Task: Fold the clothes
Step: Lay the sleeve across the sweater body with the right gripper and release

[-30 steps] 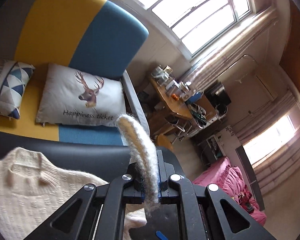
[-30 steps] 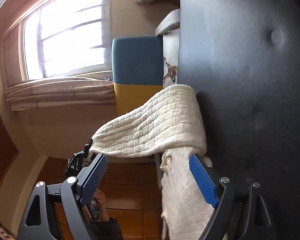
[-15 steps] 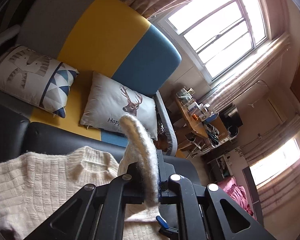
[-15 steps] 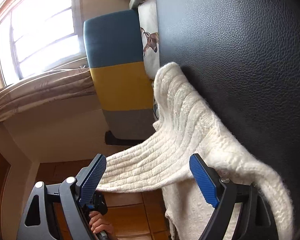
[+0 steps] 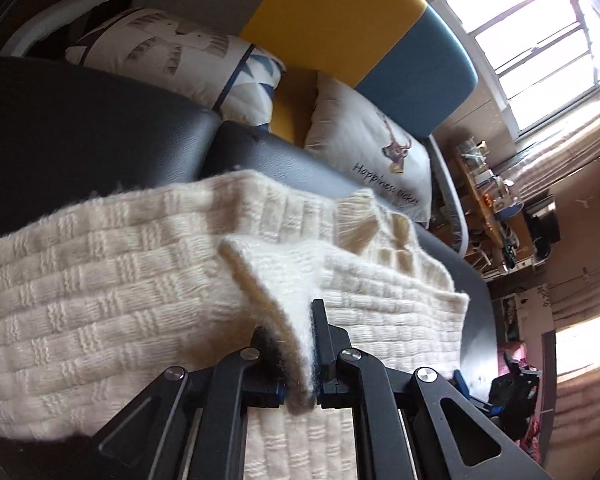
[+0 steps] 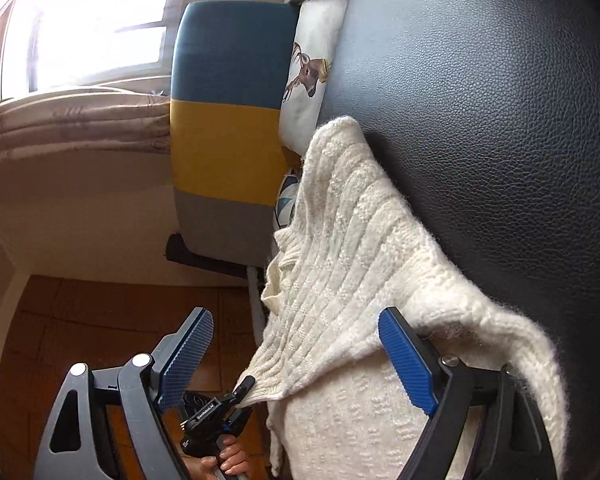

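Pinching a cream sweater (image 5: 100, 280) fold, left gripper (image 5: 300, 360) low over it, right gripper (image 6: 296, 354) spread wide, empty.

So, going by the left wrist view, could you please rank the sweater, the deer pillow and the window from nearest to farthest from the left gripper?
1. Sweater: clamped in the left gripper.
2. Deer pillow: beyond, on the sofa.
3. Window: upper right, farthest back.

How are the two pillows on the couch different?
The deer pillow shows a deer's head and the words "Happiness ticket". The triangle pillow has blue triangles, a dark stripe and grey marks, and no words that can be seen. The deer pillow sits by the couch's blue part, the triangle pillow towards the grey part. Both are white and lean on the couch back.
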The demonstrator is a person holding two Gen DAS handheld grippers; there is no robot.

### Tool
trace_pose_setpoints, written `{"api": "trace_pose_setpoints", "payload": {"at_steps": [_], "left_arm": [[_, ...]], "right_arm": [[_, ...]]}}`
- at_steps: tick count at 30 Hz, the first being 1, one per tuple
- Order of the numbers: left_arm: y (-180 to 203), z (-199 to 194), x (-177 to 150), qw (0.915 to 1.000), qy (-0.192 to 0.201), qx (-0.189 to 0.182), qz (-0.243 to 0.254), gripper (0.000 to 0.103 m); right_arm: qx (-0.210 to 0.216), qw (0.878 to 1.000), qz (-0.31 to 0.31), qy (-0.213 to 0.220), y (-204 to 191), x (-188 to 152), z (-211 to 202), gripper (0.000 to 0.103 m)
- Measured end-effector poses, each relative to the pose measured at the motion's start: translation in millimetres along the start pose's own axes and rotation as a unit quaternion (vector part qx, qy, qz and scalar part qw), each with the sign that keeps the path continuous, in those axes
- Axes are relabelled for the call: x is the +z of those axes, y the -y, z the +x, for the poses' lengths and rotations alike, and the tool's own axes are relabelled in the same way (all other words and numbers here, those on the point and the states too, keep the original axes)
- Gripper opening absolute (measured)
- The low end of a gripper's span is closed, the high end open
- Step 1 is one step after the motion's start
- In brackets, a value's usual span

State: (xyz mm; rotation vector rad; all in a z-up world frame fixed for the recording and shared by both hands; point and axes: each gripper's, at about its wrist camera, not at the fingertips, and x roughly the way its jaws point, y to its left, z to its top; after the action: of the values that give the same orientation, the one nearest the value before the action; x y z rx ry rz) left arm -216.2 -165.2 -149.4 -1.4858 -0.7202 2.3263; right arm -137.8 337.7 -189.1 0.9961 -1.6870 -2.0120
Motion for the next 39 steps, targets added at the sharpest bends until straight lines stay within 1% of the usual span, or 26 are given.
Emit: {"api": "trace_pose_setpoints", "payload": {"at_steps": [3,4,6,7,8,9,12,14,16,17,18,19,21,22,23,24,25,28,30,32,33,35,39], "left_arm": [[-15.3,3.9,-1.7,0.9997,-0.016,-0.003,-0.019,0.02],[-17.7,3.6,-1.1,0.9995,-0.017,-0.003,-0.025,0.028],[-18.4,1.4,1.6,0.9996,-0.014,-0.001,-0.026,0.027],[-13.6,-3.3,3.7,0.9998,-0.009,-0.011,-0.017,0.025],[-8.8,-8.1,5.7,0.9997,-0.004,-0.021,-0.007,0.018],[-3.6,-13.6,7.6,0.9995,0.003,-0.031,0.003,0.015],[17.6,-39.5,11.0,0.9964,0.042,-0.061,0.042,0.015],[21.2,-35.9,8.0,0.9966,0.039,-0.016,0.072,0.015],[9.1,-14.2,3.7,0.9954,0.009,0.055,0.077,0.015],[-2.0,-4.9,1.1,0.9943,-0.004,0.078,0.072,0.015],[-13.5,1.4,-2.9,0.9948,-0.011,0.082,0.06,0.015],[-24.8,6.2,-6.3,0.9955,-0.016,0.081,0.045,0.018],[-44.9,0.6,-8.2,0.9994,-0.008,0.032,-0.009,0.023],[-53.1,-0.9,-7.3,0.9992,-0.008,0.009,-0.037,0.026],[-58.4,-2.0,-6.5,0.9985,-0.006,-0.005,-0.055,0.027],[-58.1,-3.2,-5.7,0.9985,-0.003,-0.007,-0.054,0.027],[-57.8,-4.4,-5.0,0.9986,0.0,-0.009,-0.052,0.023],[-58.8,-7.0,-5.2,0.9984,0.002,-0.003,-0.057,0.008],[-60.0,-8.5,-5.9,0.9981,0.003,0.004,-0.062,0.008],[-61.1,-10.0,-6.6,0.9977,0.003,0.01,-0.067,0.008],[-61.7,-10.7,-7.0,0.9975,0.003,0.014,-0.069,0.008],[-62.8,-12.1,-7.7,0.997,0.004,0.02,-0.074,0.009],[-64.8,-15.9,-9.0,0.9958,0.006,0.033,-0.085,0.011]], "right_arm": [[-0.03,0.999,-0.038,-0.01,-7.6,-4.1,5.9,0.087],[-0.042,0.998,-0.052,-0.014,-10.3,-5.9,8.1,0.087],[-0.06,0.995,-0.075,-0.02,-15.2,-9.5,11.6,0.087],[-0.067,0.994,-0.085,-0.021,-16.7,-11.4,11.8,0.087],[-0.071,0.993,-0.092,-0.02,-18.5,-12.7,11.2,0.087],[-0.07,0.992,-0.099,-0.018,-20.2,-13.7,10.1,0.087],[-0.069,0.991,-0.111,-0.017,-17.0,-16.5,8.9,0.087],[-0.065,0.991,-0.114,-0.012,-15.6,-17.9,6.6,0.087],[-0.067,0.99,-0.12,-0.011,-16.3,-18.5,8.3,0.087],[-0.069,0.99,-0.124,-0.011,-17.7,-18.6,9.5,0.087],[-0.071,0.989,-0.129,-0.012,-18.9,-19.1,10.7,0.087],[-0.072,0.988,-0.134,-0.013,-20.0,-19.7,11.9,0.087],[-0.072,0.986,-0.148,-0.013,-21.4,-21.4,13.0,0.087],[-0.072,0.985,-0.155,-0.011,-22.1,-22.4,13.4,0.087],[-0.072,0.984,-0.163,-0.01,-22.7,-23.4,13.8,0.087],[-0.074,0.983,-0.169,-0.01,-23.7,-24.5,14.5,0.087],[-0.077,0.982,-0.174,-0.011,-24.9,-25.7,15.2,0.087],[-0.09,0.98,-0.175,-0.015,-28.5,-25.7,16.7,0.087],[-0.106,0.98,-0.169,-0.013,-32.2,-22.1,15.3,0.087],[-0.139,0.974,-0.181,-0.003,-33.3,-16.4,12.4,0.086],[-0.143,0.974,-0.176,-0.005,-30.4,-13.1,11.7,0.082],[-0.129,0.979,-0.159,-0.006,-25.6,-8.8,8.2,0.081],[-0.123,0.98,-0.156,-0.012,-24.6,-8.6,4.5,0.08]]}}
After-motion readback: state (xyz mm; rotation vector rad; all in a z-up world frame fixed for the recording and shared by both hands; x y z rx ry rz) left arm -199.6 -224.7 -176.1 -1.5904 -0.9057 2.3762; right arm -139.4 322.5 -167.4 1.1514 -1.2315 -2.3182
